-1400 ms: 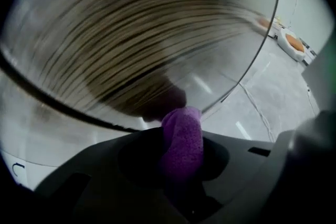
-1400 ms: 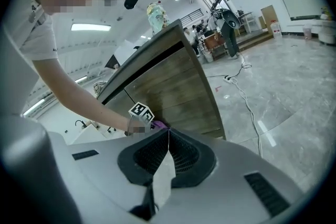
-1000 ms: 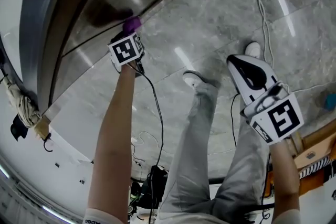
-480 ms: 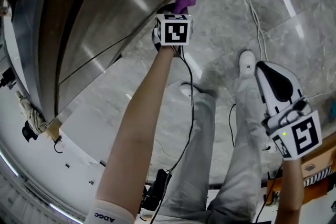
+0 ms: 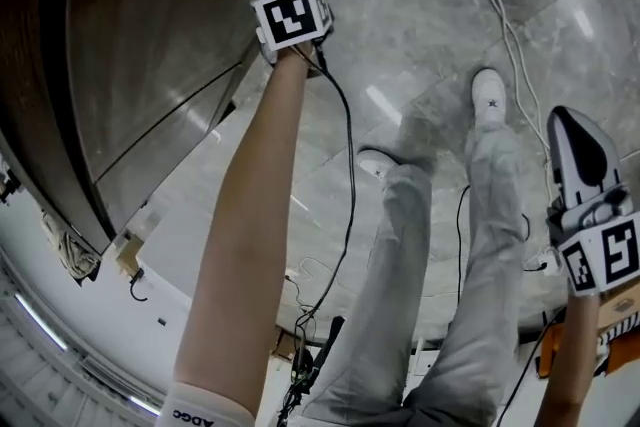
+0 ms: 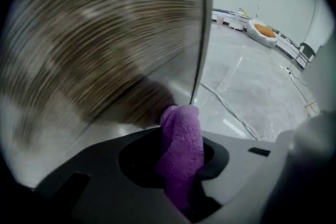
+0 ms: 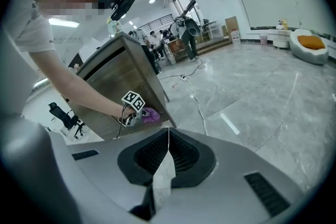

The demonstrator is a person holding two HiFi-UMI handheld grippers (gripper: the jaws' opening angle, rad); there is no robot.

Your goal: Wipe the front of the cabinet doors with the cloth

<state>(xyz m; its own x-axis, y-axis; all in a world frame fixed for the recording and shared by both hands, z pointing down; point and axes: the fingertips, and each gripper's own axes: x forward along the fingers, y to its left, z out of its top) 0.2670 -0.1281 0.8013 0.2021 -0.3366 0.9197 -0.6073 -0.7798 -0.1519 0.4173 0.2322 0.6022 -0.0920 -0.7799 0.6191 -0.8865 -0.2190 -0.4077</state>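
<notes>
The left hand-held gripper [image 6: 181, 176] has its jaws clamped on a purple cloth [image 6: 182, 136]. The cloth's bunched end presses against the wooden cabinet door [image 6: 94, 50] near the door's edge. The right hand-held gripper [image 7: 168, 157], jaws closed together on nothing, hangs well apart over the grey marble floor [image 5: 450, 45].
</notes>
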